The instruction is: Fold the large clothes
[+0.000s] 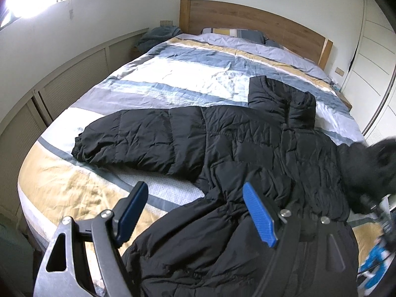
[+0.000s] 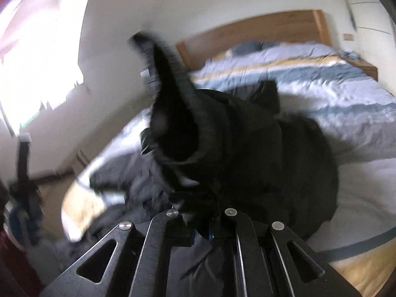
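Observation:
A black puffer jacket (image 1: 235,143) lies spread on the bed, one sleeve (image 1: 123,136) stretched out to the left, collar toward the headboard. My left gripper (image 1: 195,198) is open, its blue pads (image 1: 257,212) hovering just above the jacket's near hem. My right gripper (image 2: 200,225) is shut on the jacket's other sleeve (image 2: 178,113) and holds it lifted off the bed, its cuff pointing up; the view is blurred. That lifted sleeve shows at the right edge of the left wrist view (image 1: 371,163).
The bed has a striped blue, yellow and white duvet (image 1: 173,79), pillows (image 1: 232,33) and a wooden headboard (image 1: 247,17). A low cabinet (image 1: 61,79) runs along the left wall. A white wardrobe (image 1: 371,57) stands at the right.

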`<state>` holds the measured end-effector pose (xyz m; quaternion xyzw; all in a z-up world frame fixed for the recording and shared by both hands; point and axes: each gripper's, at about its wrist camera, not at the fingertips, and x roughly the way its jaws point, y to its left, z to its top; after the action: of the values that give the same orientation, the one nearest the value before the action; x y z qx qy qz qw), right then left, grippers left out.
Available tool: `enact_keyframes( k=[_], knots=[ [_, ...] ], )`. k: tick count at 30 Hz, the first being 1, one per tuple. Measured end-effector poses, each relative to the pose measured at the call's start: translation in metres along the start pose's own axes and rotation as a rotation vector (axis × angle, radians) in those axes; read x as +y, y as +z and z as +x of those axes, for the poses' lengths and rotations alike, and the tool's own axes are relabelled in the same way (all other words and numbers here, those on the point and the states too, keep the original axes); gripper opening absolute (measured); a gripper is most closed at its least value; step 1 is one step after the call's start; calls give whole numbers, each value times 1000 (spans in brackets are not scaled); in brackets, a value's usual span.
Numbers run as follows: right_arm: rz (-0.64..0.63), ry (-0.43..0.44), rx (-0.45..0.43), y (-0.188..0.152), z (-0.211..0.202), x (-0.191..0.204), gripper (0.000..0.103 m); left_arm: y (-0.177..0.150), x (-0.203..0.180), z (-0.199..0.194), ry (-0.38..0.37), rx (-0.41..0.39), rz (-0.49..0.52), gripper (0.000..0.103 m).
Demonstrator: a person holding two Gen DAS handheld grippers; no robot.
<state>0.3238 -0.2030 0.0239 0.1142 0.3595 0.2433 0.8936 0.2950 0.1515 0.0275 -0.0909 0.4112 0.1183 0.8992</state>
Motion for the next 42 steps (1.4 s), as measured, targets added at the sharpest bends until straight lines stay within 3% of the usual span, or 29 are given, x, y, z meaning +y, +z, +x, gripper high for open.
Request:
enact_keyframes(
  k=[4,8,15,20,23,25,27,35,42],
  knots=[
    [-50,-19,111,-26,37,13,8,-4,5,-8,11,-4,2,78],
    [-59,-29,163,-50,60,16,8,-9,13,-16,35,0,-1,78],
    [-69,-57,244,-77,66,16,9,-17,18,-26,58,1,-11,78],
    [-84,-96,244,-92,66,14,12,-23,14,-28,56,12,-22,78],
    [-109,-105,247,-92,58,19,27,-26,13,-31,58,16,-28,78],
    [-125,-101,247,-94,51,23,66,-27,12,-31,60,20,-33,78],
    [-136,-87,239,-96,42,29,79,-28,10,-31,58,25,-40,78],
    [-173,-34,195,-97,1,35,79,-37,-25,-15,20,64,-11,78],
    [-35,-123,76,-67,-41,-34,79,-46,-89,14,-43,102,105,78]
  ],
)
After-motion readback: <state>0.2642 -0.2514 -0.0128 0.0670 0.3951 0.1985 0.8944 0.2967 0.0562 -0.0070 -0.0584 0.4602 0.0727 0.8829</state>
